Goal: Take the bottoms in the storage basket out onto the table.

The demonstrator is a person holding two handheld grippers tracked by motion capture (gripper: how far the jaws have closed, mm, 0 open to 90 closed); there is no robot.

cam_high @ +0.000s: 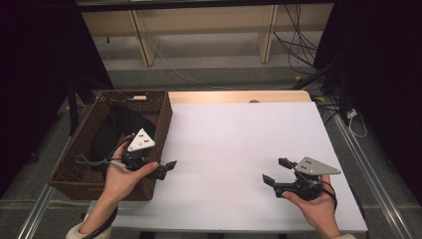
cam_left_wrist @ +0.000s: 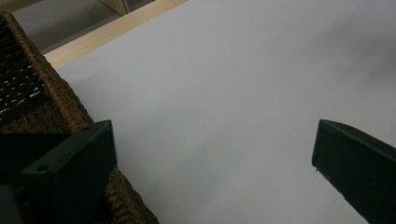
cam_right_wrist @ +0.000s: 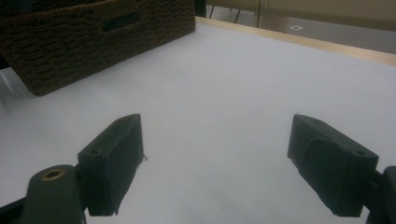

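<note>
A white table (cam_high: 239, 149) stands before pale shelving. At its left edge sits a wicker basket (cam_high: 89, 164) holding dark cloth (cam_high: 117, 129). The left gripper (cam_high: 166, 169) hovers just beside the basket, the right gripper (cam_high: 276, 172) well apart from it, both spread wide and empty, seemingly poised to begin.

Probably a lab: black curtains (cam_high: 30, 74), loose cables (cam_high: 298, 45).

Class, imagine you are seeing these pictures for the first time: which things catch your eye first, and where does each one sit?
The dark woven basket stands out first, at the left edge of the white table, with dark cloth lying inside it. Next come the two hand-held grippers: the left gripper beside the basket's near right corner, and the right gripper toward the table's near right side. Both have their jaws open with nothing between them.
</note>
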